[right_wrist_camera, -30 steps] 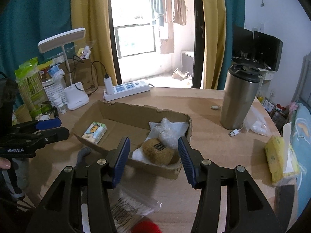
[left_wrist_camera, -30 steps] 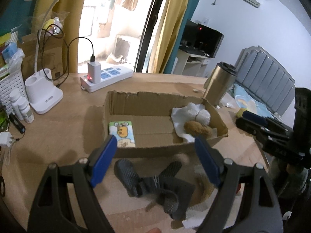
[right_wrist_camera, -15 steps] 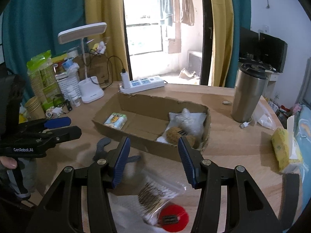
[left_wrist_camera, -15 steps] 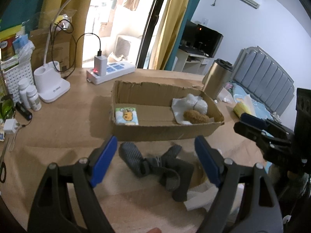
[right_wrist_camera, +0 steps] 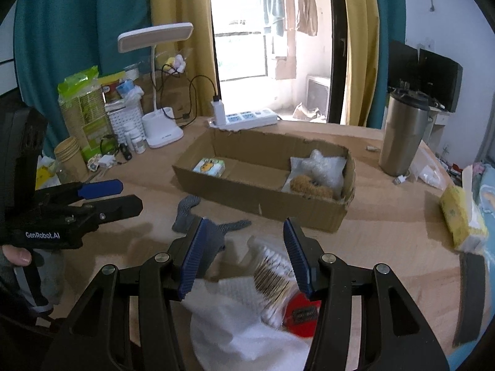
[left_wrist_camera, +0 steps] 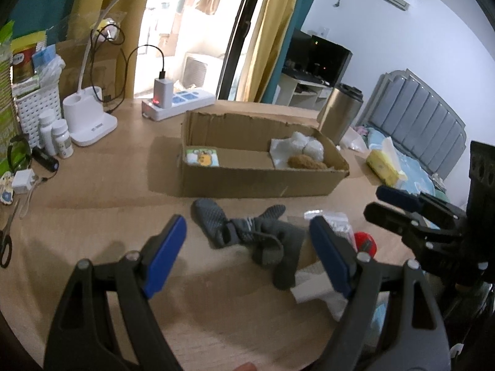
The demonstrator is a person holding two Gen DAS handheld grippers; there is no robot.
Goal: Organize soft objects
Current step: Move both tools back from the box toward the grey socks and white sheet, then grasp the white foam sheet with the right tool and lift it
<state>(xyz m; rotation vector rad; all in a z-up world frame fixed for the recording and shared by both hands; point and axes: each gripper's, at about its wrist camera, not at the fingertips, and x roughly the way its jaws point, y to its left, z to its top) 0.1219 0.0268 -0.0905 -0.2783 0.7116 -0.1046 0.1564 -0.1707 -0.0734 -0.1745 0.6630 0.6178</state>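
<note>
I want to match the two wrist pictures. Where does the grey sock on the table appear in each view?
Left wrist view: the grey sock lies at centre, just in front of the cardboard box, between the left gripper's fingers.
Right wrist view: the sock is left of centre, partly behind the right gripper's left finger.
Shared landmark: the cardboard box just behind it.

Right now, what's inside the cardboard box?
The cardboard box holds a small cartoon packet, white bubble wrap and a brown fuzzy thing. Anything under the wrap is hidden.

Wooden table (left_wrist_camera: 92,204): cardboard box (left_wrist_camera: 256,182), grey socks (left_wrist_camera: 247,232), tumbler (right_wrist_camera: 402,136).
</note>
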